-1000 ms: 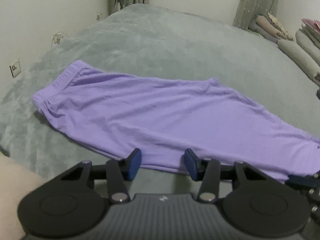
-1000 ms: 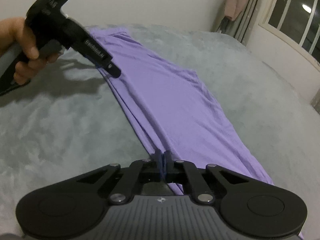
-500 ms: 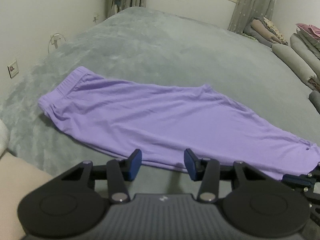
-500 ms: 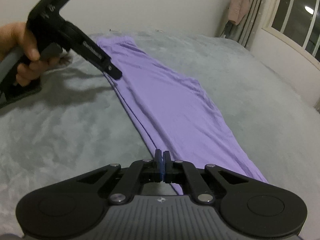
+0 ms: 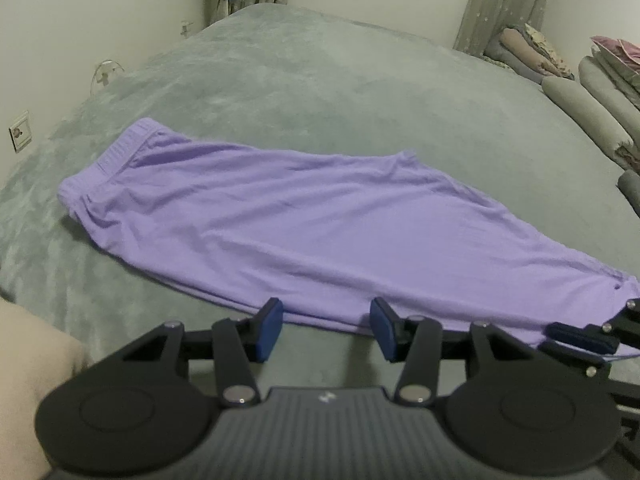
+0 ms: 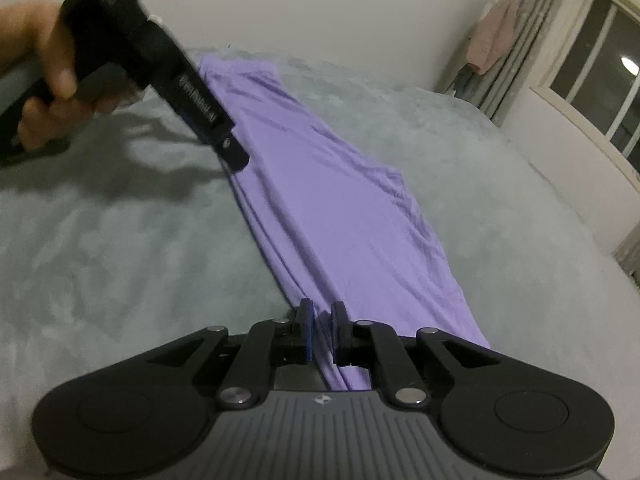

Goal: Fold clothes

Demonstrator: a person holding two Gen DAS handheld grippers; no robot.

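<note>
Purple trousers (image 5: 304, 224) lie flat, folded lengthwise, on the grey bed cover (image 5: 320, 80); their waistband (image 5: 120, 152) is at the left. My left gripper (image 5: 326, 316) hovers over the near long edge at mid-length, open and opening a little wider, nothing between its pads. In the right wrist view the left gripper (image 6: 236, 156) reaches in from the upper left. At the hem end, my right gripper (image 6: 322, 318) is opening: its pads stand slightly apart with the trousers' (image 6: 340, 208) edge in the gap, not pressed. The right gripper (image 5: 580, 336) also shows at the right edge of the left wrist view.
Folded bedding and pillows (image 5: 592, 96) are stacked at the bed's far right. A wall with sockets (image 5: 20, 136) runs along the left. Curtains and a window (image 6: 592, 72) stand past the far side. A person's hand (image 6: 44, 80) holds the left gripper.
The right gripper's pads, pressed together before, have come apart at the hem. The left gripper stays open over the same edge, with only a slight shift of view.
</note>
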